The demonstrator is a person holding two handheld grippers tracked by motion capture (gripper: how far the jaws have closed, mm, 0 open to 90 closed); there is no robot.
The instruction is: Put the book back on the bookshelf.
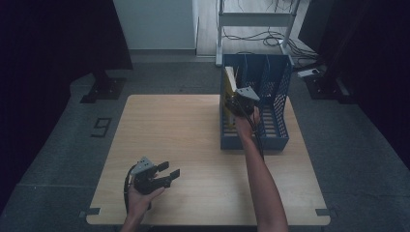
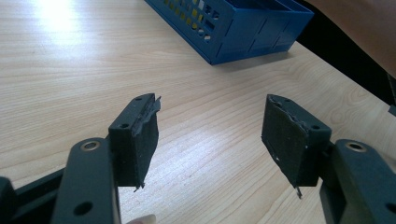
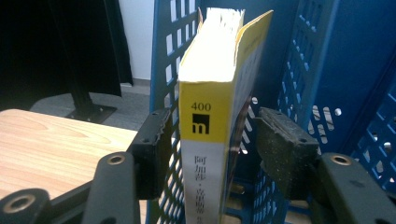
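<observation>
Book (image 3: 212, 107) upright in blue rack's (image 1: 283, 92) leftmost slot, right gripper (image 3: 212, 140) jaws apart astride it; left gripper (image 2: 210, 140) agape.

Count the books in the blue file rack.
1. A single yellow book stands upright in the leftmost slot of the blue rack, between the right gripper's open jaws. The other slots look empty, though their walls may hide something.

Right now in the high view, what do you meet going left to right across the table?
Left gripper, held low over the bare wooden table → yellow book standing in the rack's leftmost slot → right gripper at the book → the rest of the blue file rack.
</observation>
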